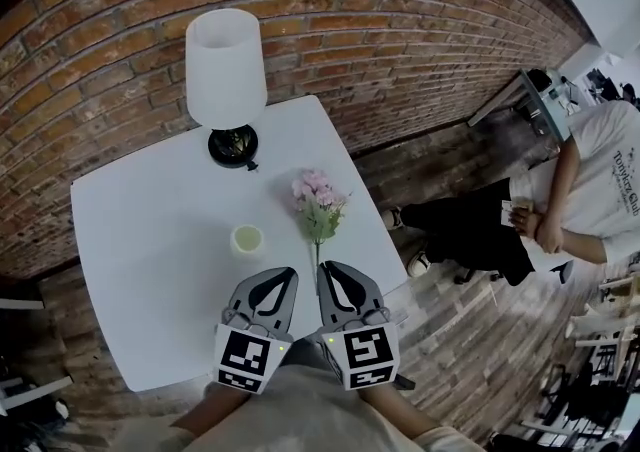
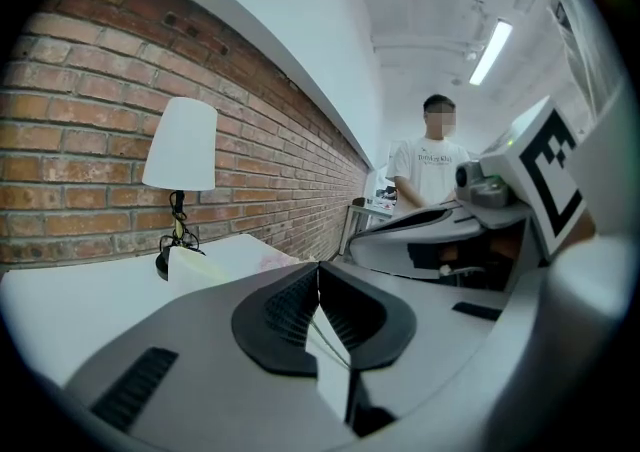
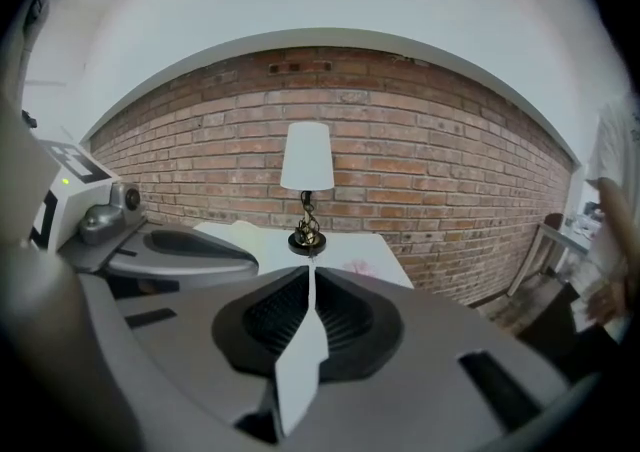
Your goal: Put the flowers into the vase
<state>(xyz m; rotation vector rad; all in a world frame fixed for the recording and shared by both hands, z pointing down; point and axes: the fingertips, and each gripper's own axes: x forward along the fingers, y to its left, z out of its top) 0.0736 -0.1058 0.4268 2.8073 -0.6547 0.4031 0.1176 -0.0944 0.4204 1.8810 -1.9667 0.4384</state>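
A bunch of pink flowers [image 1: 318, 202] with green leaves lies on the white table [image 1: 150, 270], its thin stem pointing back at me. A small pale vase [image 1: 247, 239] stands just left of it. Both grippers hover side by side over the table's near edge. My left gripper [image 1: 289, 273] is shut, empty, near the vase. My right gripper [image 1: 326, 268] is also shut, with nothing held, its tip close to the stem's end. The left gripper view shows the vase [image 2: 190, 265] and a pink blur of flowers [image 2: 272, 260] beyond the meeting jaws.
A table lamp [image 1: 226, 70] with a white shade stands at the table's far side against a brick wall. A person in a white shirt [image 1: 590, 190] sits off to the right on the wooden floor. The table's right edge runs close by the flowers.
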